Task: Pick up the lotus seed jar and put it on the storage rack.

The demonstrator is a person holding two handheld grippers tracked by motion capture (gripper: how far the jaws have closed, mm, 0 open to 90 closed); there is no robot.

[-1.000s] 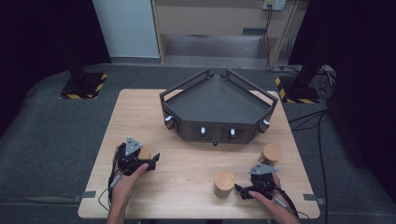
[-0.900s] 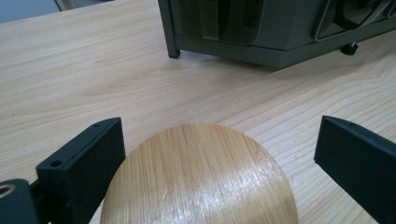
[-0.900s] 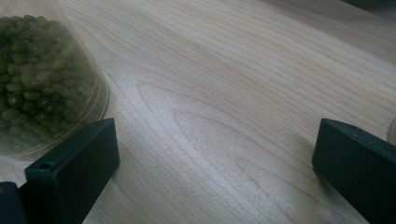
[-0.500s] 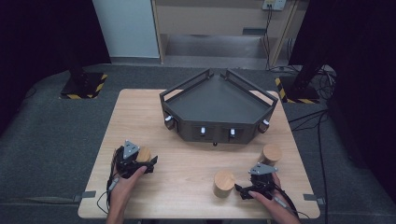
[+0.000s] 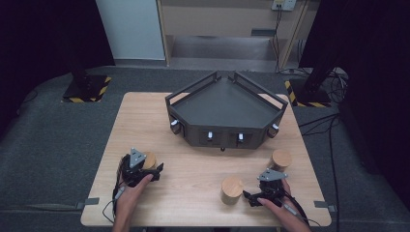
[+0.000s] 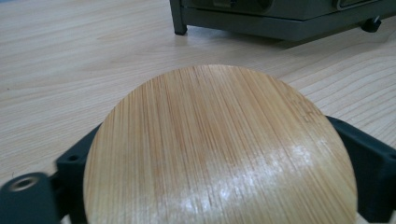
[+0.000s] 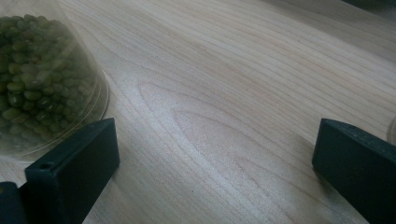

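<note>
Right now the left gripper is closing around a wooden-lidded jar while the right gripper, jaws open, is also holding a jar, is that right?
Not quite: the right gripper holds nothing; the right gripper view shows bare table between its open jaws, the bean jar beside them.

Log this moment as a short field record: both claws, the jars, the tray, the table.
left claw: jaws around the left jar, one on each side of its bamboo lid; they have just been closing
right claw: open, nothing between the jaws, low over the table
middle jar: clear, holds green beans, bamboo lid, just left of the right claw
right jar: upright, untouched
tray: dark, angular, at the table's far side
</note>
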